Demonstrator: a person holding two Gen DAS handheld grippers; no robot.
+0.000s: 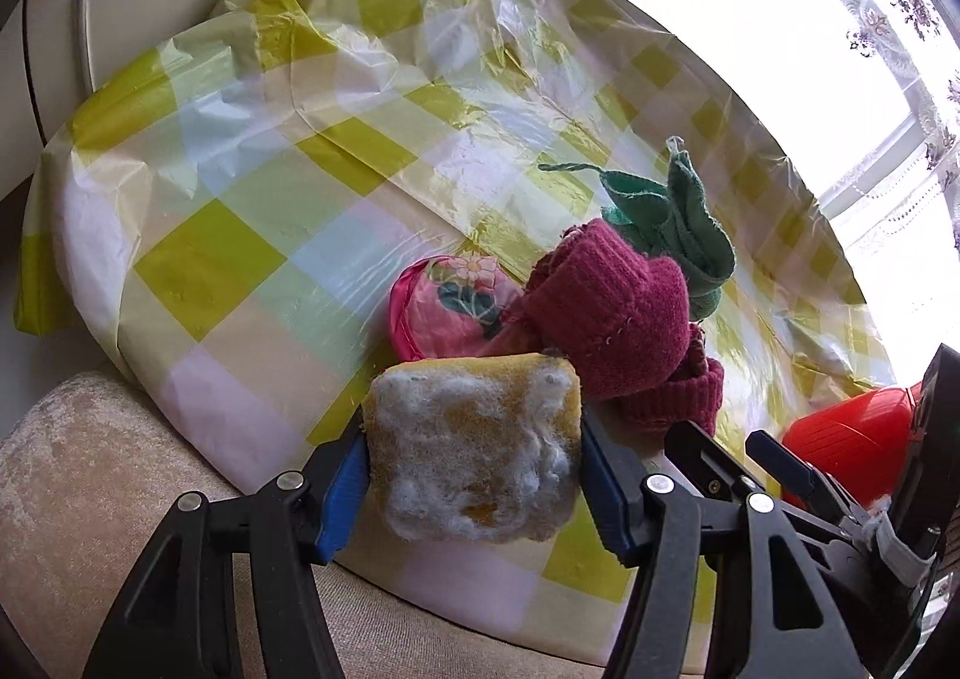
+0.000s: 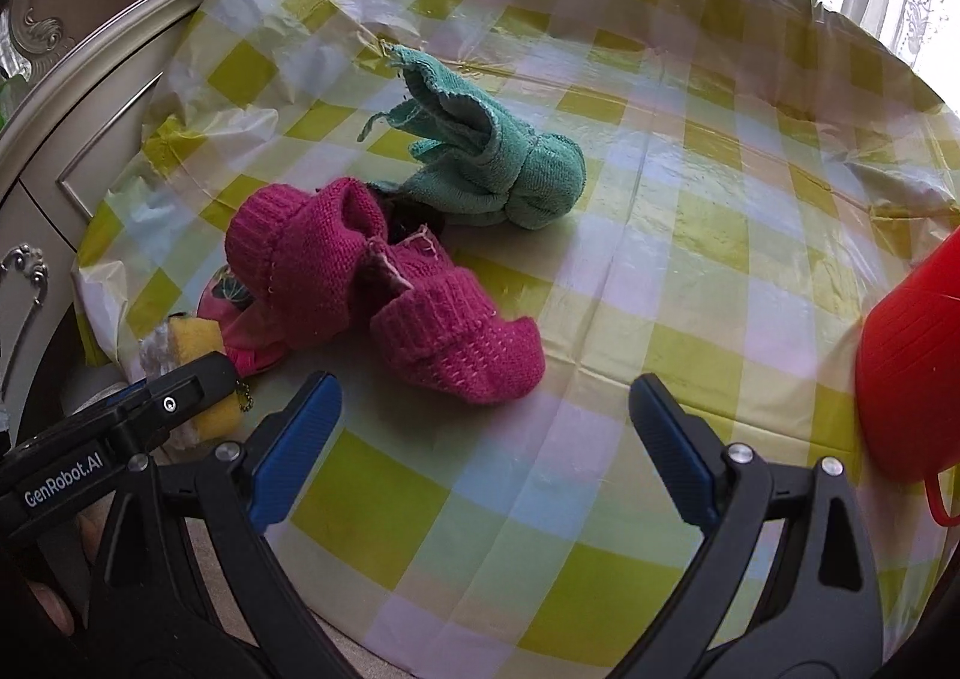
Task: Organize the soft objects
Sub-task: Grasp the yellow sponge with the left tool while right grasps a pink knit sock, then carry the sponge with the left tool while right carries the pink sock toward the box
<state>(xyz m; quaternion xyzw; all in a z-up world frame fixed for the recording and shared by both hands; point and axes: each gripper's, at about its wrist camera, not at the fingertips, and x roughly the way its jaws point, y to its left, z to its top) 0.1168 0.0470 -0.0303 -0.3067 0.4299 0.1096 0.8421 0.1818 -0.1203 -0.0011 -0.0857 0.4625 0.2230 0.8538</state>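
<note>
Nearby, red basket [image 2: 912, 367]; pink pouch [image 1: 450, 301]

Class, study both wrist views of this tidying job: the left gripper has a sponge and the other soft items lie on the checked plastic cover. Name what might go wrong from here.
1. The left gripper pinches the worn yellow sponge only by its side edges; it may slip out.
2. The open right gripper might snag the crinkled plastic cover when it goes for the maroon knitted piece.
3. The red plastic container sits at the cover's edge and might get knocked.
</note>
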